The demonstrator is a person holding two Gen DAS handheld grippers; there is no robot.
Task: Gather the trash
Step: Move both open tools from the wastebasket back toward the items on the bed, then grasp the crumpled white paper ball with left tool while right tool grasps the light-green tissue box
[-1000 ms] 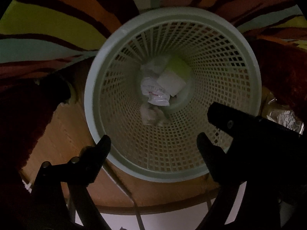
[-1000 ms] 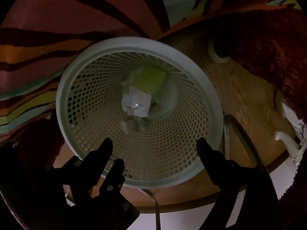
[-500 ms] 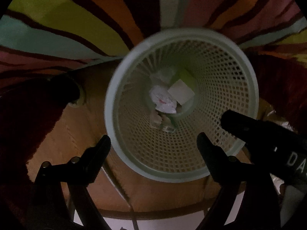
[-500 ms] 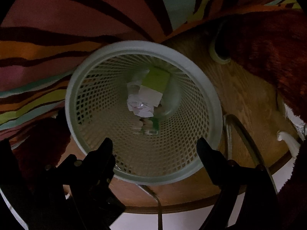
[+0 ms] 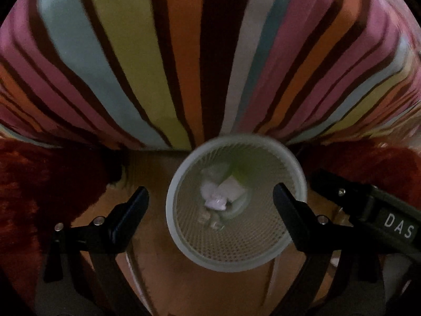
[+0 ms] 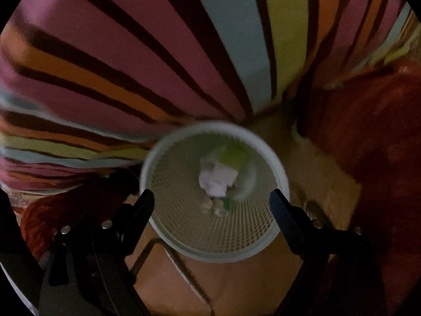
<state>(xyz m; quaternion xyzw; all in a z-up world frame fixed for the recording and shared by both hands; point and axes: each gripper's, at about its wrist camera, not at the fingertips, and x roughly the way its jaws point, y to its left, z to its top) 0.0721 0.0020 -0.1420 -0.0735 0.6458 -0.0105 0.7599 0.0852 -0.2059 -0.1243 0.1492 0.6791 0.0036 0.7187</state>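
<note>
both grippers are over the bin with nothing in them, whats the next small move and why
Probably swing one gripper away from the mesh bin to look for more trash. The left gripper and right gripper both stand open and empty above it; the left's jaws have just been opening, with nothing between them. Crumpled paper already lies at the bottom. No loose trash shows on the wooden floor here.

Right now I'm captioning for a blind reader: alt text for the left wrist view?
A white mesh bin with crumpled trash at its bottom, seen from above between the open, empty left gripper. Behind it lies striped fabric.
</note>
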